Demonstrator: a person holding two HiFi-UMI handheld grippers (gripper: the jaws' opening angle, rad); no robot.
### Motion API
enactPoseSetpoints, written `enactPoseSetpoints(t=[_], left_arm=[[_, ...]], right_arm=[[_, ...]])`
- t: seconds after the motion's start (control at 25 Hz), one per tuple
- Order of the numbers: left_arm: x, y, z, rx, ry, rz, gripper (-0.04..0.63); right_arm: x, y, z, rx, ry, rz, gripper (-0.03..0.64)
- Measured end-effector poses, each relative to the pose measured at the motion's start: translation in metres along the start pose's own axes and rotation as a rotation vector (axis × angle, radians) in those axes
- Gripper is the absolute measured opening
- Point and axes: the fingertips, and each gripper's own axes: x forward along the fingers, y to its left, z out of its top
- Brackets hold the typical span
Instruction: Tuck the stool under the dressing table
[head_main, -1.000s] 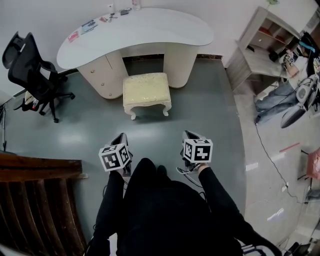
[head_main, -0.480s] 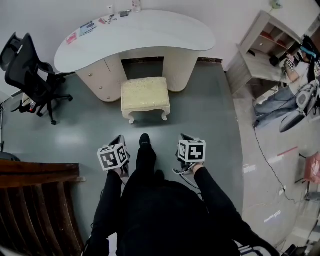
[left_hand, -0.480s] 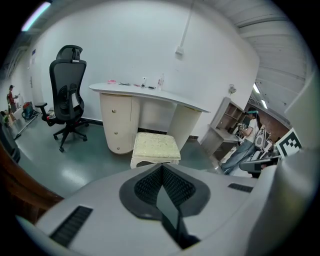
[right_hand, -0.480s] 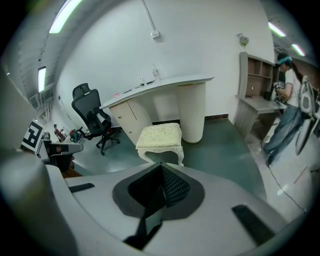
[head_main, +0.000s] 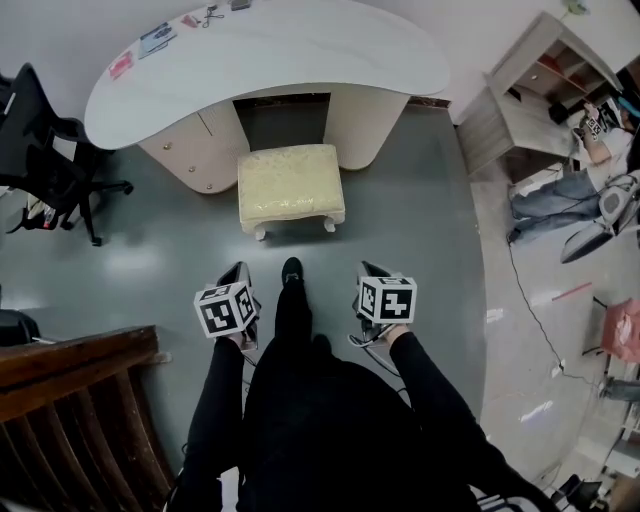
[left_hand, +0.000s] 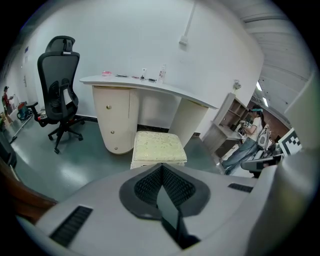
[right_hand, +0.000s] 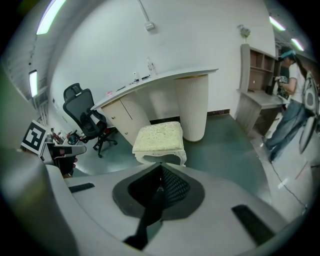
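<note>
Underfoot we see a grey-green floor (head_main: 420, 240) with a dull shine, closed off by a white wall (left_hand: 150, 35) at the far side. Against that wall stands the dressing table (head_main: 270, 45), with a white kidney-shaped top, a drawer pedestal (head_main: 195, 150) on the left, a round fluted pedestal (head_main: 355, 125) on the right and a dark knee opening between them. A black office chair (head_main: 45, 160) stands off to the left. A pale shelving unit (head_main: 530, 95) stands to the right, with a person (head_main: 585, 160) beside it. A dark wooden railing (head_main: 70, 390) fills the near left corner.

We find the stool (head_main: 291, 183) upright on its short white curved legs, with its cream patterned cushion facing up. Its long axis runs left to right, parallel to the table's front edge. It is centred on the knee opening, its rear edge close to the pedestals, and most of the seat is out on the open floor.

Both of our grippers are well apart from the stool, on the near side of it. The left gripper (head_main: 238, 272) has its jaws pressed together on nothing. The right gripper (head_main: 372, 272) is likewise closed and empty. A black shoe (head_main: 291, 272) is between them.

Small cards and oddments (head_main: 155, 40) lie at the table's far left.
</note>
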Motion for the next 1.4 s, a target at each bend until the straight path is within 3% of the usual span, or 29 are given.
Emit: enactPoseSetpoints(t=[0.32, 0.6, 1.4], left_arm=[[0.06, 0.043, 0.011, -0.026, 0.08, 0.009, 0.008], [0.082, 0.041, -0.035, -0.025, 0.164, -0.01, 0.008], [0.24, 0.072, -0.127, -0.057, 0.39, 0.03, 0.008]], right_arm=[[0.064, 0.004, 0.024, 0.029, 0.057, -0.032, 0.005], [0.09, -0.013, -0.009, 0.031, 0.128, -0.051, 0.005], [0.25, -0.058, -0.06, 0.009, 0.335, -0.093, 0.005]])
